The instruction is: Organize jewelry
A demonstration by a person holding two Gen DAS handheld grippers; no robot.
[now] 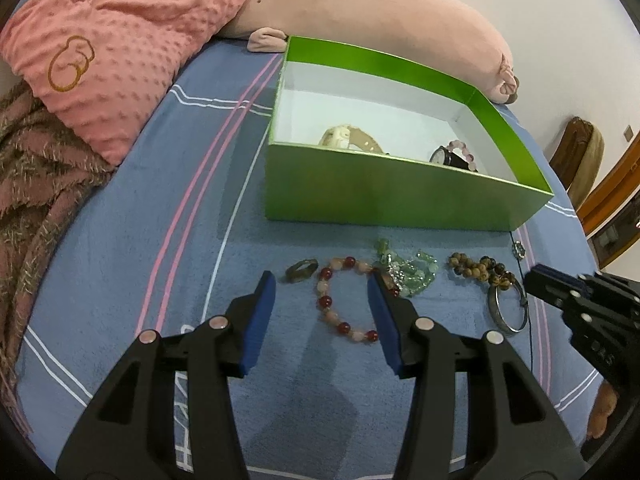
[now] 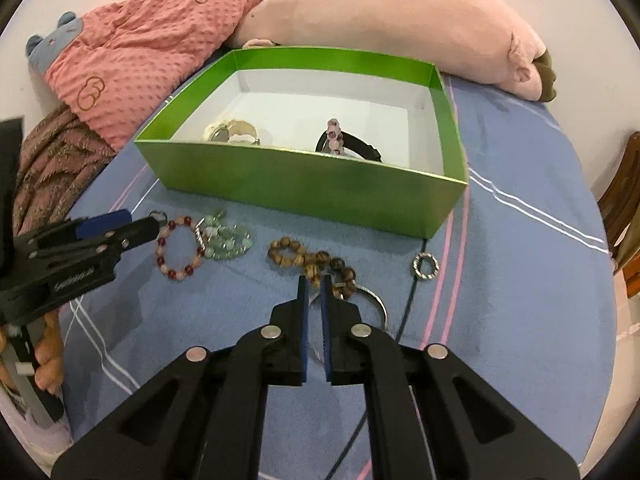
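- While the left tongs (image 1: 322,286) hang open over the red-and-pink bead bracelet (image 1: 348,300), nothing between their pads, the right tongs (image 2: 314,282) stand narrowed to a slit by the silver bangle (image 2: 376,300); whether they pinch it cannot be told.
- Beside those pieces on the blue bedsheet (image 1: 160,280) lie a small ring (image 1: 302,270), green beads (image 1: 408,274), a brown wooden bead string (image 2: 312,258) and a silver ring on a dark cord (image 2: 426,266).
- Behind the row, the green box (image 2: 304,188) already holds two watches and a pink bead bracelet.
- Judged from this, sorting is partway done; the next move calls for a firm pinch on one piece, then a lift over the box's near wall.
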